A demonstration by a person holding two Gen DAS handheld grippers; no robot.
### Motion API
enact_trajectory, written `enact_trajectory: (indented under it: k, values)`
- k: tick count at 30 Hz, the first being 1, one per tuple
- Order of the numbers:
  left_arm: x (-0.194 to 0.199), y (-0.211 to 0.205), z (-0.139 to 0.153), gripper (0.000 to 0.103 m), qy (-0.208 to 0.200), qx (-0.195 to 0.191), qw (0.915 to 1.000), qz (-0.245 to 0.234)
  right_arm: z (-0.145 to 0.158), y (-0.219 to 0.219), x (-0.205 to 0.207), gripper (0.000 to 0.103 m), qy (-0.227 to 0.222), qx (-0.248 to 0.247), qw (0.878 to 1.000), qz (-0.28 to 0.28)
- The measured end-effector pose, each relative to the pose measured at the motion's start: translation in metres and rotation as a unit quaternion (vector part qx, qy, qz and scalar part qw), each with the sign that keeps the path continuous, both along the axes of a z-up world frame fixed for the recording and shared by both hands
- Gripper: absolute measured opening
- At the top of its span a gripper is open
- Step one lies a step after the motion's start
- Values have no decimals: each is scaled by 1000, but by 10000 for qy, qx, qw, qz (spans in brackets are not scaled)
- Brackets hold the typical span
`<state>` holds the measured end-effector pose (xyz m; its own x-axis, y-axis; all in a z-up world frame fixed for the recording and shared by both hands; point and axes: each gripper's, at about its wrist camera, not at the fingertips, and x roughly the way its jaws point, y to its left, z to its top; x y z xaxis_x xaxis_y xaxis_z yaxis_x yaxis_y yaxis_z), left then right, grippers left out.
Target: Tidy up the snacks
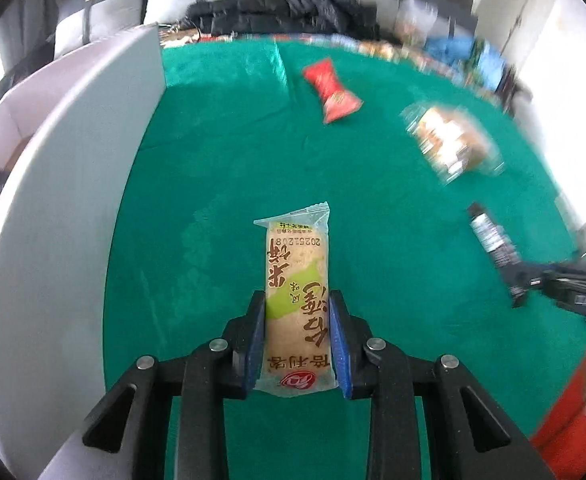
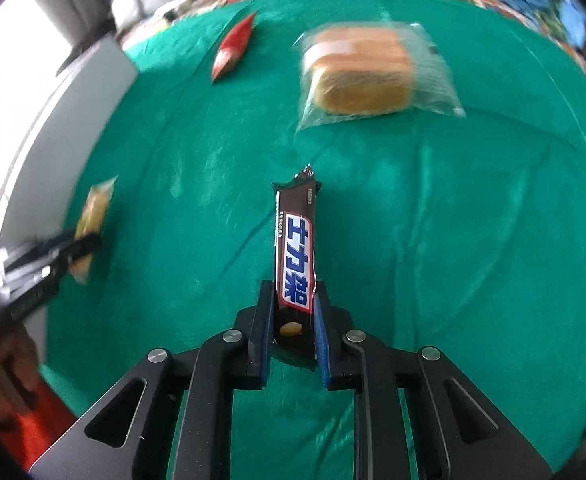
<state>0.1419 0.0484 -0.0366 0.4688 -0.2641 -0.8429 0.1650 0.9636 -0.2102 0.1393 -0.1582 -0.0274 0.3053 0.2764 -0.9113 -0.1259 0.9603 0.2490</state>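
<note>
Gripping rice cracker, choc bar

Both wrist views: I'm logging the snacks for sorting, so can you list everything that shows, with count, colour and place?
rice cracker pack: 1, beige and green under clear wrap, clamped in the left tongs above the cloth
chocolate bar: 1, brown with blue-and-white lettering, clamped in the right tongs
red snack pack: 1, red, lying far on the cloth
wrapped cake: 1, yellow-brown in clear wrap, lying on the cloth, far right
green cloth: 1, green, covers the table
grey box: 1, light grey, along the table's left edge
dark clothing: a heap, black, beyond the table's far edge
left tongs: 1, black with blue pads
right tongs: 1, black with blue pads
</note>
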Motion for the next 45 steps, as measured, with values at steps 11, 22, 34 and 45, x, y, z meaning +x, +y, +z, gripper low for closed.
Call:
enact_trajectory:
  k: [11, 22, 34, 45]
  values:
    - [-61, 138, 125, 29, -1061, -184, 9888, 1036, 148, 128, -6, 19, -935, 1343, 9803, 1111]
    - [-117, 279, 85, 80, -666, 1035, 9427, 3102, 153, 279, -48, 61, -1061, 1817, 9477, 2398]
    - [-94, 77, 110, 97, -1198, -502, 9873, 911, 10, 39, -52, 62, -1617, -1000, 9791, 717]
    - [-25, -69, -9, 100, -354, 307, 9987, 187, -14, -88, -35, 68, -1433, -1265, 9781, -825]
